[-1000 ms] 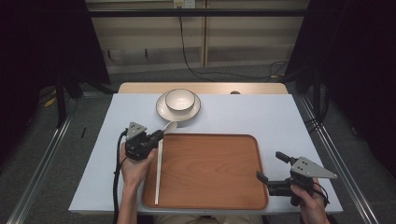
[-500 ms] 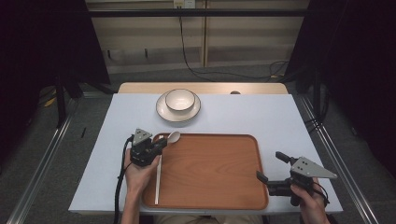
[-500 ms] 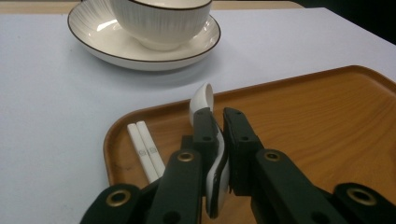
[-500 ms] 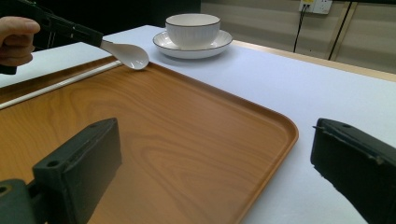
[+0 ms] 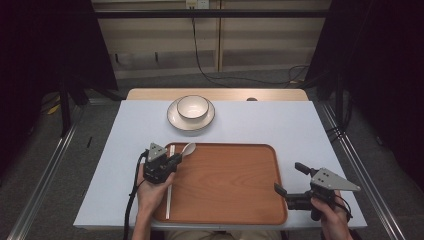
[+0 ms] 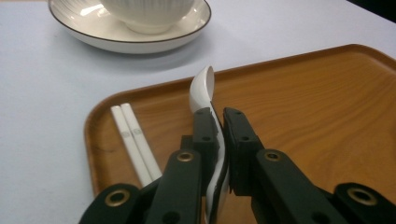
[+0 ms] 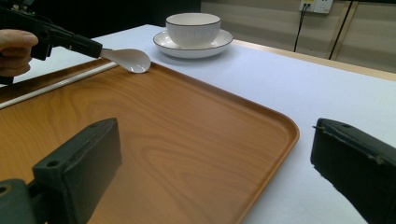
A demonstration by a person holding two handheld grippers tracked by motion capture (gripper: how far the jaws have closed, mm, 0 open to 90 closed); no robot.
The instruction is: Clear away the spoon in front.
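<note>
My left gripper (image 5: pixel 176 159) is shut on the handle of a white ceramic spoon (image 5: pixel 188 148) and holds it over the far-left corner of the wooden tray (image 5: pixel 230 195). In the left gripper view, the spoon (image 6: pixel 203 88) stands on edge between the jaws of the left gripper (image 6: pixel 219 119), its scoop pointing away. A pair of white chopsticks (image 5: pixel 168 200) lies along the tray's left side, just left of the left gripper. My right gripper (image 5: pixel 289 178) is open at the tray's near right corner, with nothing between its jaws.
A white bowl (image 5: pixel 193 106) sits on a white plate (image 5: pixel 175 119) at the far middle of the pale table (image 5: pixel 280 122). In the right gripper view the tray (image 7: pixel 187 140) spreads ahead, with the spoon (image 7: pixel 128 59) and bowl (image 7: pixel 193 24) beyond.
My left gripper has come nearer and slightly right with the spoon, from the tray's far-left edge to over its corner. The right gripper has stayed still.
</note>
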